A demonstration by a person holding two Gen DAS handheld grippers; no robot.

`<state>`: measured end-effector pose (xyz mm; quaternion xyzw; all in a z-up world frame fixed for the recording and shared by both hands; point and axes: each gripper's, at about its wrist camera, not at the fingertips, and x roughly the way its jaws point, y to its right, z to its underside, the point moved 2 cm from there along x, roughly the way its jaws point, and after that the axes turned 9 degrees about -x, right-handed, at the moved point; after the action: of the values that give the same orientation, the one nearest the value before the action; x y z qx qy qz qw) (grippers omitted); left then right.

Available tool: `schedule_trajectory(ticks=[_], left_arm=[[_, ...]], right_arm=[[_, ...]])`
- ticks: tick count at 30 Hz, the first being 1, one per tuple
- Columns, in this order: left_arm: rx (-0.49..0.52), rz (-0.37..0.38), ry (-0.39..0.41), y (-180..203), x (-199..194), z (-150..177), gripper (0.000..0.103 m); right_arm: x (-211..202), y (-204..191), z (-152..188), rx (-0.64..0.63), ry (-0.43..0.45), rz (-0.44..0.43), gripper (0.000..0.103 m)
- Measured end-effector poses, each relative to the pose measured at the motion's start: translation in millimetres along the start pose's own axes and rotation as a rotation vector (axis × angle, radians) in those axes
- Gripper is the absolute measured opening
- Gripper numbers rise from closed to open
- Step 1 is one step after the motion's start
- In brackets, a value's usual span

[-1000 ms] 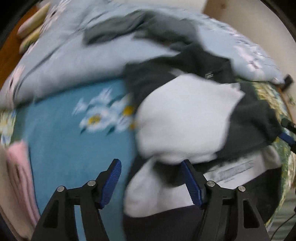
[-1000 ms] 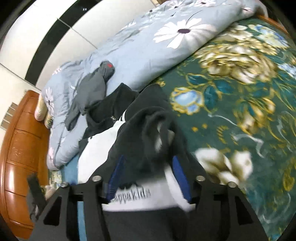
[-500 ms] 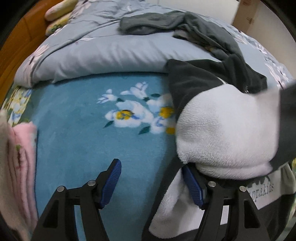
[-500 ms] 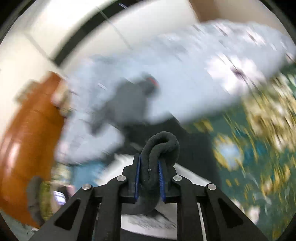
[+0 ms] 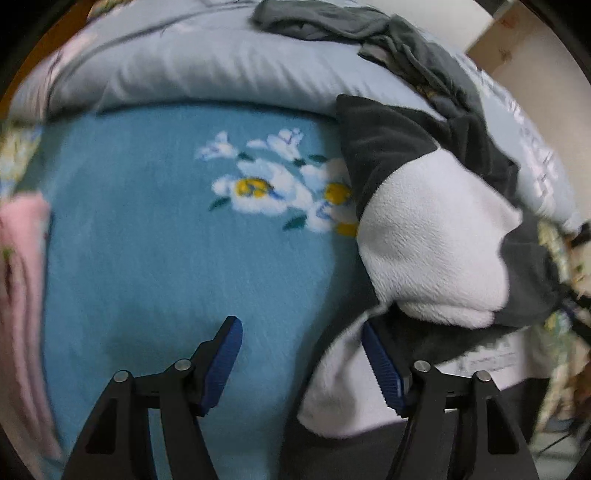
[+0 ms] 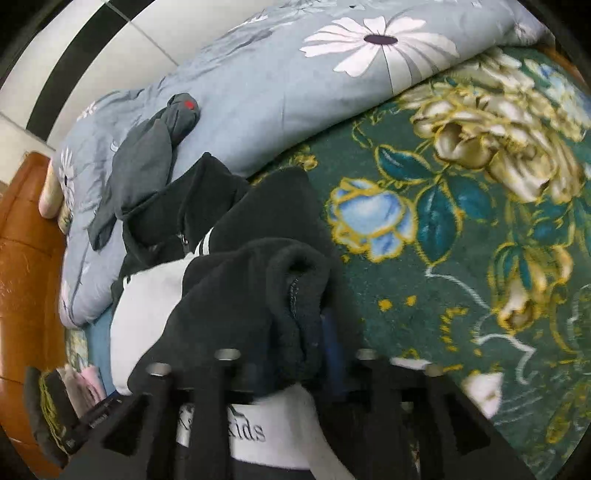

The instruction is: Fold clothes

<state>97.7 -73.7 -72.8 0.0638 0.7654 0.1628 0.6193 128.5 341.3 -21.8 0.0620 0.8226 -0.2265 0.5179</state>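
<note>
No containers appear in either view.

Left wrist view: the black-and-white fleece jacket [image 5: 436, 236] lies bunched at right of centre on the blue floral fleece blanket [image 5: 155, 258] covering the bed. The left gripper [image 5: 301, 360] sits at the bottom centre with its blue-padded fingers spread wide and nothing clamped between them. Its right finger [image 5: 380, 365] lies against the white hem of the jacket; its left finger is over bare blanket. A grey-blue floral quilt [image 5: 207, 70] runs across the top of the frame, with a dark grey garment [image 5: 354, 26] draped over it at upper centre. A folded pink cloth [image 5: 22, 280] is at the left edge.

Right wrist view: the right gripper [image 6: 295, 350] is at bottom centre, its jaws closed narrowly on a black sleeve or fold of the jacket [image 6: 258, 288], which bulges up above the fingers. The white body of the jacket spreads to the lower left; a printed label reading "kids" shows below the gripper. A dark green blanket with gold and blue roses [image 6: 480, 229] fills the right half. The quilt [image 6: 295, 81] occupies the upper part of the frame, the dark grey garment [image 6: 147, 162] lying on it at left. An orange-brown wooden headboard [image 6: 26, 236] is at the left edge.
</note>
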Motion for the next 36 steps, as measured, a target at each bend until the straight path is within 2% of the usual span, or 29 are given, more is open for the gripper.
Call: schedule_trajectory(ticks=[2, 6, 10, 16, 23, 27, 31, 32, 33, 34, 36], left_arm=[[-0.028, 0.064, -0.021, -7, -7, 9, 0.071], [-0.009, 0.157, -0.064, -29, -21, 40, 0.071], [0.019, 0.194, -0.131, -48, -22, 72, 0.071], [-0.011, 0.243, -0.175, -69, -21, 102, 0.069], [0.016, 0.261, -0.234, -79, -33, 127, 0.068], [0.037, 0.281, -0.266, -82, -36, 141, 0.068], [0.01, 0.319, -0.31, -84, -37, 155, 0.067], [0.004, 0.323, -0.317, -85, -37, 157, 0.057], [-0.001, 0.321, -0.33, -86, -37, 159, 0.034], [-0.012, 0.319, -0.345, -87, -35, 162, 0.028], [-0.039, 0.318, -0.352, -90, -33, 164, 0.02]], right_arm=[[-10, -2, 10, 0.002, 0.016, -0.035, 0.053], [-25, 13, 60, 0.076, 0.011, -0.078, 0.055], [-30, 38, 122, 0.179, -0.026, -0.08, 0.056], [-31, 52, 179, 0.26, -0.055, -0.063, 0.056], [-43, 55, 208, 0.334, -0.005, -0.078, 0.055], [-47, 59, 223, 0.382, 0.006, -0.084, 0.049], [-49, 59, 233, 0.438, 0.005, -0.092, 0.046], [-49, 58, 234, 0.446, 0.001, -0.09, 0.046], [-49, 56, 234, 0.45, -0.005, -0.088, 0.045], [-50, 54, 234, 0.449, -0.009, -0.083, 0.043], [-52, 49, 232, 0.441, -0.014, -0.075, 0.028]])
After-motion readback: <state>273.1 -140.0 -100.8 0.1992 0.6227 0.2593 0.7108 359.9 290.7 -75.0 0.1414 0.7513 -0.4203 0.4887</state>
